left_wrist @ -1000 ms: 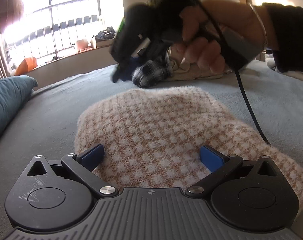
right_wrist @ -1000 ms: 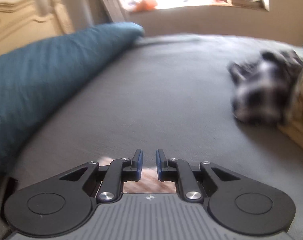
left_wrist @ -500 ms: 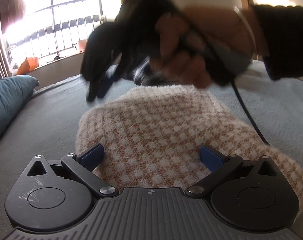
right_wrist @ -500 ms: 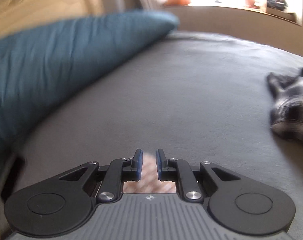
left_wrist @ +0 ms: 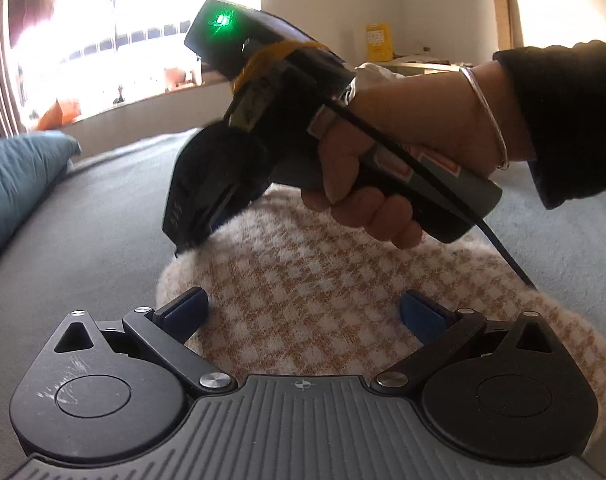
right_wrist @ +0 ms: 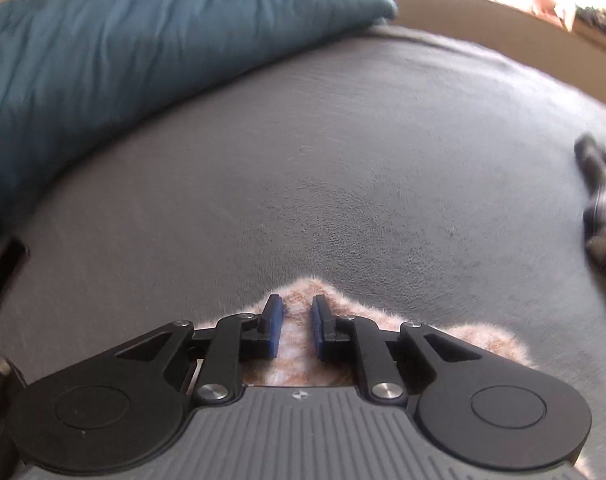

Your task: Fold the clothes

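At the far-left corner of the checked sweater (left_wrist: 315,280), the right tool (right_wrist: 297,326) comes down with its jaws nearly shut and the fuzzy edge between them; I cannot tell whether they pinch it. The left tool (left_wrist: 303,316) stands wide over the near edge, holding nothing. Such a shallow bite could slip mid-fold. The sweater lies flat on the grey bed (right_wrist: 343,160); the blue pillow (right_wrist: 123,48) and plaid garment (right_wrist: 603,208) lie well apart, blocking nothing.
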A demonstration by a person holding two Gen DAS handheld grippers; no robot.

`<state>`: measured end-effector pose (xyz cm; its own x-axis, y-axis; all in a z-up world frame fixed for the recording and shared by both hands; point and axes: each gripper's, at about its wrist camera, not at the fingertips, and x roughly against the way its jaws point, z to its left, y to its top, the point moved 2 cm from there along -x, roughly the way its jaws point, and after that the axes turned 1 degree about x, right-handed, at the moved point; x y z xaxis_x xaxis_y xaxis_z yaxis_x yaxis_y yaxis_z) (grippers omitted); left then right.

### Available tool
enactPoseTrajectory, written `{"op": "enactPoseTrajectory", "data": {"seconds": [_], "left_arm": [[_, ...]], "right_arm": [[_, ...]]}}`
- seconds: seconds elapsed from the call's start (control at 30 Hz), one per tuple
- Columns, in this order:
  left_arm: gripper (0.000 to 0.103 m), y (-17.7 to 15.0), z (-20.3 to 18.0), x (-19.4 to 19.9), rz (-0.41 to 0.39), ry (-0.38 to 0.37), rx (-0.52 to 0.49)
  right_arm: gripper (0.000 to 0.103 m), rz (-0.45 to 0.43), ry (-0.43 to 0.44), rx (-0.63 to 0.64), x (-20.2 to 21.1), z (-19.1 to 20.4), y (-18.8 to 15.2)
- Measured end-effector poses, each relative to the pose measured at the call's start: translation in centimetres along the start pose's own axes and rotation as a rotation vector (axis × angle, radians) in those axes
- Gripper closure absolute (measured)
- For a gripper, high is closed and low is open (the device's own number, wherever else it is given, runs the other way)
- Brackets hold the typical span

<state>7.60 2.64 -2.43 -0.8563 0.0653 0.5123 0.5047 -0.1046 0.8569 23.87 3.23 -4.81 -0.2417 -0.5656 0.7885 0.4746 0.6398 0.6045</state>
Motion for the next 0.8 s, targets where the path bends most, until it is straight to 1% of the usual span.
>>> {"op": "enactPoseTrajectory", "data": {"seconds": [0.13, 0.27, 0.33, 0.4, 0.5, 0.6, 0.7, 0.8], "left_arm": [[0.000, -0.3, -0.6, 0.3, -0.008, 0.013, -0.011], [0.000, -0.4, -0.9, 0.6, -0.011, 0.010, -0.017], [0.000, -0.5, -1.4, 0.9, -0.019, 0.019, -0.043], [0.000, -0.6, -1.4, 0.9, -0.023, 0.025, -0.049], [0.000, -0.4, -1.4, 0.9, -0.015, 0.020, -0.044], [0.000, -0.1, -1.2, 0.6, -0.004, 0.022, -0.043], [0.000, 0.1, -1.0, 0.4, 0.003, 0.019, -0.039], [0.000, -0.1, -1.3, 0.7, -0.006, 0.025, -0.055]], "right_arm": [[0.088, 0.008, -0.020, 0.033, -0.1, 0.6, 0.4], [0.088, -0.015, -0.028, 0.005, 0.7, 0.6, 0.4], [0.086, -0.034, -0.034, -0.018, 1.8, 0.3, 0.6], [0.085, -0.064, -0.086, -0.056, 4.4, 0.3, 0.8], [0.085, -0.059, -0.140, -0.002, 6.4, 0.4, 0.0], [0.085, -0.005, -0.159, 0.004, 4.2, -0.6, -1.8], [0.085, -0.010, -0.161, -0.040, 4.3, -1.1, -1.3], [0.085, -0.033, -0.187, -0.035, 6.9, -0.4, -0.5]]}}
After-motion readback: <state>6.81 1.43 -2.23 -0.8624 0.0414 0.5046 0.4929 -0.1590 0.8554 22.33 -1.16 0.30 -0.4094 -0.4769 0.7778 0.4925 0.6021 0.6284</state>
